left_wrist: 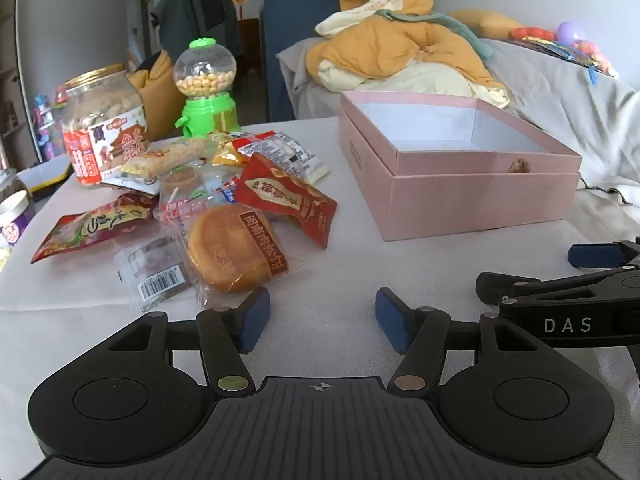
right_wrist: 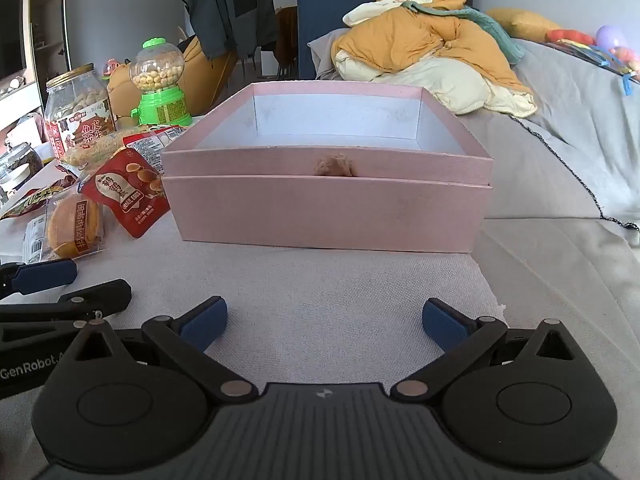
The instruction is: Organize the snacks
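A heap of wrapped snacks lies on the left of the cloth-covered table: a round golden pastry in clear wrap [left_wrist: 234, 250] [right_wrist: 74, 226], a red pouch [left_wrist: 286, 200] [right_wrist: 130, 196], a red-green packet [left_wrist: 90, 230] and several more. An empty pink box [left_wrist: 460, 176] [right_wrist: 328, 184] stands to the right. My left gripper [left_wrist: 320, 316] is open just in front of the pastry, with nothing between its blue pads. My right gripper [right_wrist: 324, 324] stands wide open before the box, also empty; it shows at the right edge of the left wrist view [left_wrist: 560, 268].
A large jar of coated peanuts [left_wrist: 104, 124] [right_wrist: 78, 110] and a green candy dispenser [left_wrist: 206, 88] [right_wrist: 160, 84] stand behind the snack heap. A small jar [left_wrist: 14, 216] sits at the left edge. A sofa with piled orange and cream bedding [left_wrist: 404, 48] lies behind the table.
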A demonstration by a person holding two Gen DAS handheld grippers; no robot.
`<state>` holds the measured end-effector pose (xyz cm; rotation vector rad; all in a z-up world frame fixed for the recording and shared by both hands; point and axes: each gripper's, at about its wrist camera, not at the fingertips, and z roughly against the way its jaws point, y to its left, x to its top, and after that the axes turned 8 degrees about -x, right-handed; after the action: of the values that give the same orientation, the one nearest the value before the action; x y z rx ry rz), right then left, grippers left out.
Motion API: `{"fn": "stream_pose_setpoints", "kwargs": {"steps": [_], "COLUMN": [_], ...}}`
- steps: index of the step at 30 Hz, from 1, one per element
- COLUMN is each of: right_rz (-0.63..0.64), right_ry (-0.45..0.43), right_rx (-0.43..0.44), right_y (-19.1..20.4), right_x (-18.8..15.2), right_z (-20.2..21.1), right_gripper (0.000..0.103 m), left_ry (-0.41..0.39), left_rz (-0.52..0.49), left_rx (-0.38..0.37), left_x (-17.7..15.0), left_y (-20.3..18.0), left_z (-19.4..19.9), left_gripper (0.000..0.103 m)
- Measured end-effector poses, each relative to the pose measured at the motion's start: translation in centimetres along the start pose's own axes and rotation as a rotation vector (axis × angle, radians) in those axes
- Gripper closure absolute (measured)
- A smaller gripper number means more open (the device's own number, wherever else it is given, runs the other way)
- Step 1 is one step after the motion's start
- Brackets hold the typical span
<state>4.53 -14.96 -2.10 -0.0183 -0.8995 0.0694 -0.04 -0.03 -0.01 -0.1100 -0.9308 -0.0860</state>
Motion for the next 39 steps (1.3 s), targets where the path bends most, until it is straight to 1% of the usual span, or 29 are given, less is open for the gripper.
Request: {"fn": "stream_pose_setpoints", "kwargs": {"steps": [1,3,39], "right_rz": [-0.001,0.0,0.0], "right_ry": [-0.016,-0.005,-0.004], "right_rx": [-0.001,0.0,0.0], "right_y": [0.0,0.01,0.02], "right_x": [-0.04,-0.01,0.0], "right_z": [0.06,0.03,-0.05], "right_gripper": [0.0,0.0,0.0], "left_ry": [0.0,0.008,0.007], "left_rz": [0.0,0.003,0.003], "left_rx": [0.0,-0.002,-0.002], "left_x": [-0.02,0.04,0.02], "left_y": [-0.02,0.03,0.01], "left_z": [0.03,-0.04,-0.02], "left_gripper": [0.037,0.037,0.037]}}
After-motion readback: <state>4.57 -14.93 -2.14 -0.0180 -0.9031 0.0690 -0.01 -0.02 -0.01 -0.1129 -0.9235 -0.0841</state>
